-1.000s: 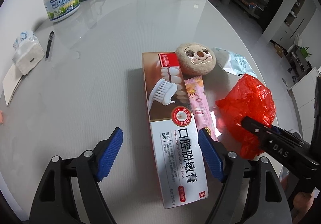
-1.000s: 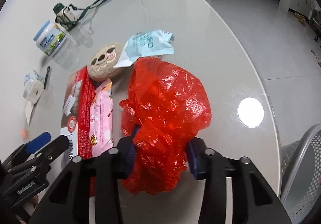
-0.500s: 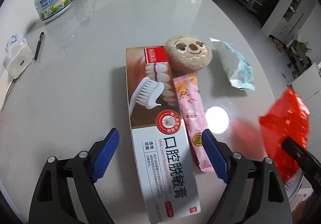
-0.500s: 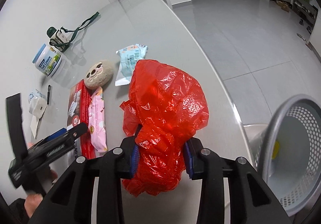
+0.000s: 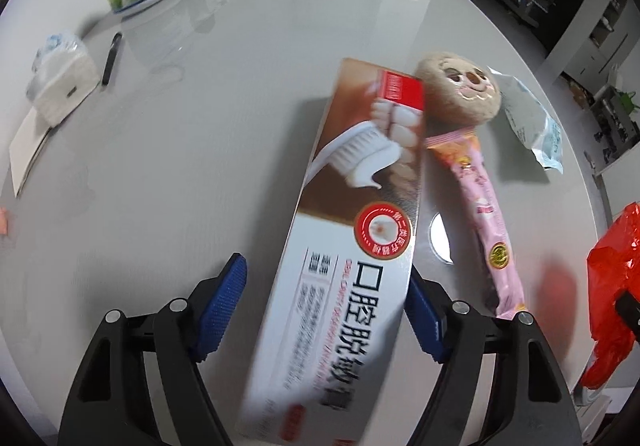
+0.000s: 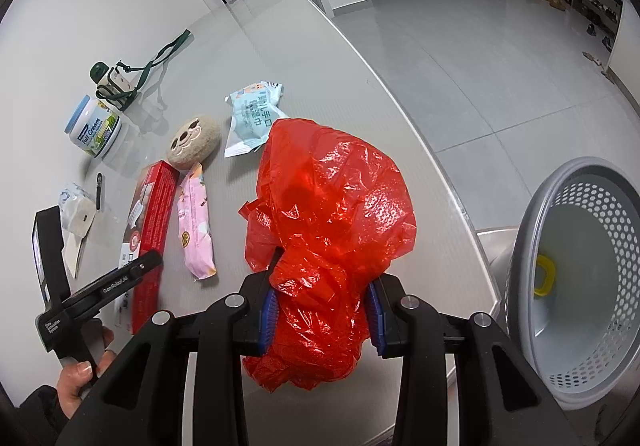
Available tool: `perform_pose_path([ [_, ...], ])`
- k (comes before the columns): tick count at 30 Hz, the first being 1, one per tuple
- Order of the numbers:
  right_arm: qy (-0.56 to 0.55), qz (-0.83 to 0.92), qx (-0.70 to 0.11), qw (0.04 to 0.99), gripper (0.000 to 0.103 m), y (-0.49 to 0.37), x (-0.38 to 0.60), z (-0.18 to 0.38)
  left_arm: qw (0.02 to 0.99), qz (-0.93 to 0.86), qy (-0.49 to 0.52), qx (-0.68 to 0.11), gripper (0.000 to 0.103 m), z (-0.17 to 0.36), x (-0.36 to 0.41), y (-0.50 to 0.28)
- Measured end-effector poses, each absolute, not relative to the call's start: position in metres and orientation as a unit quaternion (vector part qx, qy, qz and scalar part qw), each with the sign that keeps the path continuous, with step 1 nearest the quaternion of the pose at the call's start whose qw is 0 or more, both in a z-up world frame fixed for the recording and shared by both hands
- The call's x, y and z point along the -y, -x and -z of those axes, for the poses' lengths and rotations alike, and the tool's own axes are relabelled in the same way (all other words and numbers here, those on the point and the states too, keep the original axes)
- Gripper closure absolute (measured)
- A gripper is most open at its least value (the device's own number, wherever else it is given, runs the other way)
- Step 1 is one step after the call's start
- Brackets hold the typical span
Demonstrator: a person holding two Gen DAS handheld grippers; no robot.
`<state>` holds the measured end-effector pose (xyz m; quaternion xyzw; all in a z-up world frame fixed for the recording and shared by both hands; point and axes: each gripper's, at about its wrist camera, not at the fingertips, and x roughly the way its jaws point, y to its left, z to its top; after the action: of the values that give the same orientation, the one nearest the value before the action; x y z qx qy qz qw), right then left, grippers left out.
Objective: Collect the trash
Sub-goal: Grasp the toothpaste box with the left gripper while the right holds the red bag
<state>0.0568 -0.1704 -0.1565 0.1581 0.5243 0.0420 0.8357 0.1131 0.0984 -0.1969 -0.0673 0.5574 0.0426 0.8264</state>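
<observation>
I have the right tool clamped on the red bag, hanging near the grey basket at right; next, carry it over the rim and release. My left tool is closing around the toothpaste box on the tabletop, its left pad not yet touching.

left gripper jaws closing, right gripper jaws clamped
</observation>
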Motion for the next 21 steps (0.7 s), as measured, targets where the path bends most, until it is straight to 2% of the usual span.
perform_pose_path([
  [5,-0.158,-0.046,-0.526,0.835,0.068,-0.05,0.169,0.156,0.832,-0.034,0.07,-0.55,0.029,0.198,-0.095,-0.122],
  [9,-0.157,-0.042,-0.526,0.835,0.068,-0.041,0.169,0.153,0.837,-0.015,0.067,-0.543,0.048,0.196,-0.087,-0.128],
  [10,-0.157,-0.041,-0.526,0.835,0.068,-0.039,0.17,0.152,0.836,-0.009,0.071,-0.543,0.049,0.196,-0.087,-0.127],
  [21,-0.19,-0.024,-0.513,0.837,0.068,-0.008,0.191,0.143,0.85,0.028,0.042,-0.525,0.053,0.152,-0.08,-0.096],
])
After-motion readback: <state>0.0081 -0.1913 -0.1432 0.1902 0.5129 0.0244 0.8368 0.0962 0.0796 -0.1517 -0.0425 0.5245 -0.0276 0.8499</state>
